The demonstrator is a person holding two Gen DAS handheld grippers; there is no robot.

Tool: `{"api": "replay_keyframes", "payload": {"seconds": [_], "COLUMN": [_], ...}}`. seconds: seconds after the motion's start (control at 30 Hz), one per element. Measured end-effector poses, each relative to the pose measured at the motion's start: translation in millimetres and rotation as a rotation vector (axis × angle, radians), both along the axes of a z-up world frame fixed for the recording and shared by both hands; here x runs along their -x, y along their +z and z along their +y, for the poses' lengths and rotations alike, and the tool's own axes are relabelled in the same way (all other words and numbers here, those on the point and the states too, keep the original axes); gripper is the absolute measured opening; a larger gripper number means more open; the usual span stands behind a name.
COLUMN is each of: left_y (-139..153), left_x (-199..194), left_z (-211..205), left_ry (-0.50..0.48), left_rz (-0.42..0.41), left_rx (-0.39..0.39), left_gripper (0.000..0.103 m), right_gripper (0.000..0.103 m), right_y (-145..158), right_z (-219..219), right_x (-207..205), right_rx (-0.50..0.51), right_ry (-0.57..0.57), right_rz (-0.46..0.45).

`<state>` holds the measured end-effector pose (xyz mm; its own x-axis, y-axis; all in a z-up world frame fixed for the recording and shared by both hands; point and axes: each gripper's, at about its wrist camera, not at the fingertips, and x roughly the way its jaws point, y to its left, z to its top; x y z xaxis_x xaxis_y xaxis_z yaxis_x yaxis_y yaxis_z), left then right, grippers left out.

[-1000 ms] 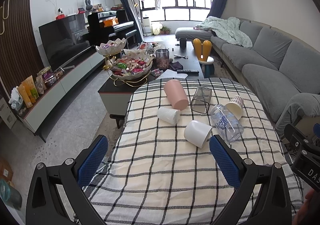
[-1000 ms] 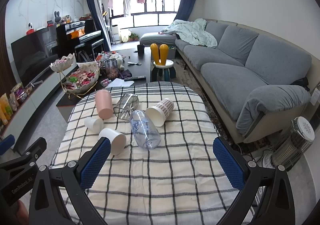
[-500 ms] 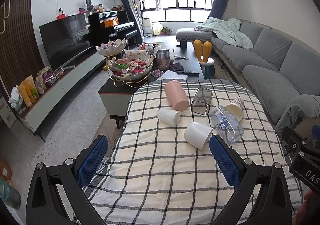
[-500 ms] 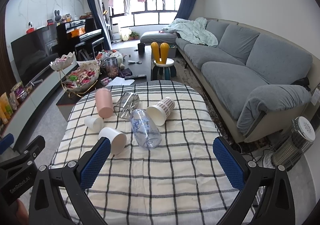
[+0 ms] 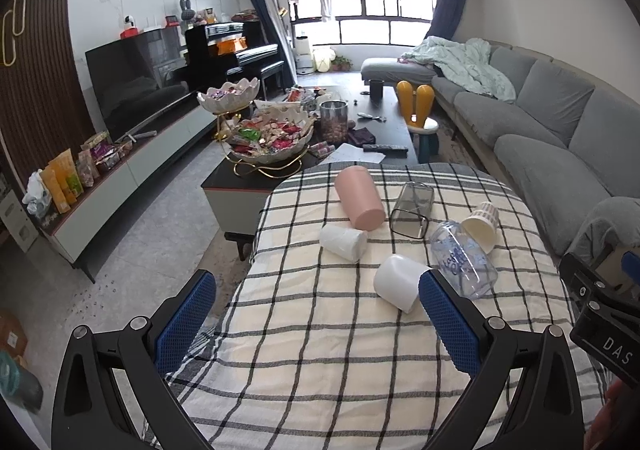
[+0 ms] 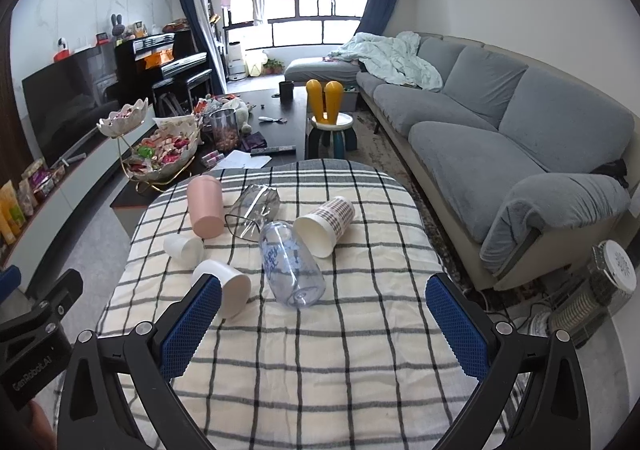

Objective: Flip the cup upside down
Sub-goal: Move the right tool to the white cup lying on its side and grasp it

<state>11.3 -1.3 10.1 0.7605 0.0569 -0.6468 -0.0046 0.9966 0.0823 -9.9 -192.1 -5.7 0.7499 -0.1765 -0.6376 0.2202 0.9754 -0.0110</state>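
Note:
Several cups lie on their sides on the checked tablecloth (image 5: 312,334): a pink cup (image 5: 359,197), a small white cup (image 5: 344,243), a larger white cup (image 5: 400,286), a smoky clear cup (image 5: 412,210), a clear printed cup (image 5: 462,264) and a plaid paper cup (image 5: 482,224). They also show in the right wrist view: pink cup (image 6: 205,205), white cup (image 6: 228,286), clear printed cup (image 6: 290,264), paper cup (image 6: 326,224). My left gripper (image 5: 316,324) is open and empty, short of the cups. My right gripper (image 6: 324,324) is open and empty, just short of the printed cup.
A dark coffee table (image 5: 384,118) with tiered snack bowls (image 5: 272,138) stands beyond the table. A grey sofa (image 6: 520,138) runs along the right. A TV cabinet (image 5: 120,166) is at the left. A heater (image 6: 600,290) sits on the floor at right.
Both grippers have crept slightly forward toward the cups. The cups have not moved and both grippers stay open.

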Motion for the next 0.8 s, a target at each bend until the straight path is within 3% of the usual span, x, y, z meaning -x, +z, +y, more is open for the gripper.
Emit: {"api": "replay_keyframes", "payload": {"seconds": [0.4, 0.53, 0.8], "left_y": [-22.8, -33.8, -54.2], "left_x": [-25.4, -28.3, -38.1], "left_z": [16.8, 26.2, 43.1], "left_ry": [0.105, 0.147, 0.318], "left_rz": [0.003, 0.022, 0.073], "left_rx": [0.002, -0.004, -0.014], "left_gripper": [0.103, 0.103, 0.103], "right_gripper": [0.102, 0.102, 0.101], "right_y": [-15.8, -28.7, -61.8], "right_z": [23.4, 37.1, 67.3], "right_x": [-47.3, -69.2, -122.8], "right_rx": [-0.005, 0.006, 0.061], "right_ry": [0.131, 0.202, 0.399], "right_rz": [0.065, 0.125, 0.299]}}
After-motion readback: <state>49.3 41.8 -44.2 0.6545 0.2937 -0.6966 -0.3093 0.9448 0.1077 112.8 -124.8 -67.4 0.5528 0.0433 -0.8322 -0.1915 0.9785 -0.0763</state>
